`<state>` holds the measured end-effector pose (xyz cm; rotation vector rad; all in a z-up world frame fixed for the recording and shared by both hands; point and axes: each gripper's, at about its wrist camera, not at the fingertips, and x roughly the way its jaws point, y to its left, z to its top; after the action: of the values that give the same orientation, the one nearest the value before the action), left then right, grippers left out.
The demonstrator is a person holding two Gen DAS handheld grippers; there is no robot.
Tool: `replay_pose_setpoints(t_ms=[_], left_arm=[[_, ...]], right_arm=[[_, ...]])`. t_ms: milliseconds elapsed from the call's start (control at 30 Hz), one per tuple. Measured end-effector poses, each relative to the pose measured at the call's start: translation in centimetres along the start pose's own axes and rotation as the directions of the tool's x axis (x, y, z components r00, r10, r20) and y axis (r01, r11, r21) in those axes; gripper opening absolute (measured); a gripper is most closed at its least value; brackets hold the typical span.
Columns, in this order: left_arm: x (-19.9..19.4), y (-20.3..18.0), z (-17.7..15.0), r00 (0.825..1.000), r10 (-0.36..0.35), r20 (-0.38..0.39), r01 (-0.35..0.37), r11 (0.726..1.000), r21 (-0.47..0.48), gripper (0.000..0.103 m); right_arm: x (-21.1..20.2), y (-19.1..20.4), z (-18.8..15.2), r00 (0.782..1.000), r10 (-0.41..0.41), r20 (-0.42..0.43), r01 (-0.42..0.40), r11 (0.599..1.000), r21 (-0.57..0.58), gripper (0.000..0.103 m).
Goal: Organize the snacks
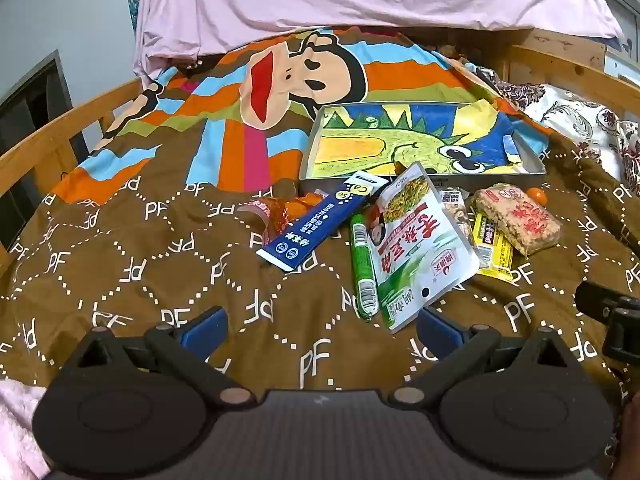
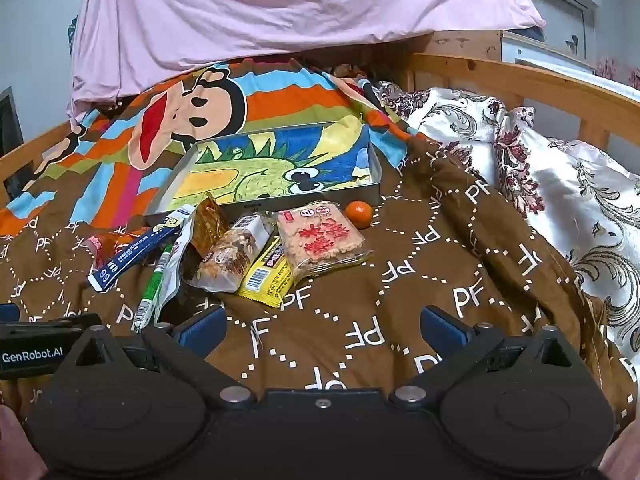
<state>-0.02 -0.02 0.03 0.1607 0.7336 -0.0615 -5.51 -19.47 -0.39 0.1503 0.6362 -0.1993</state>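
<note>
Both claws are held spread wide with nothing between the pads: the left gripper [image 1: 322, 330] and the right gripper [image 2: 323, 326] are poised over the brown bedspread [image 1: 160, 264], short of the snacks. The snacks are heaped on the bedspread just in front of a shallow tray [image 1: 532, 168] lined with a dragon drawing. A blue stick packet [image 1: 320, 220], a green tube [image 1: 363, 264] and a white pouch [image 1: 424, 244] are seen overlapping; a rice cake pack [image 2: 322, 238] is laid over a yellow bar [image 2: 267, 276], and 1 small orange [image 2: 359, 213] sits beside the tray's corner.
</note>
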Motion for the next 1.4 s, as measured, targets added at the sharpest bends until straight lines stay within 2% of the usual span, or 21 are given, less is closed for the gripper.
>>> replay_pose_setpoints(t_ms=[300,1400], left_arm=[[-0.04,-0.54,0.38,1.000,0.000,0.028,0.000,1.000,0.000,0.103],[-0.51,-0.03,0.12,1.000,-0.002,0.027,0.002,1.000,-0.009,0.103]], right_arm=[[0.04,0.08,0.00,1.000,-0.001,0.000,0.001,1.000,-0.002,0.102],[0.22,0.24,-0.13,1.000,0.004,-0.005,-0.004,1.000,-0.004,0.102]])
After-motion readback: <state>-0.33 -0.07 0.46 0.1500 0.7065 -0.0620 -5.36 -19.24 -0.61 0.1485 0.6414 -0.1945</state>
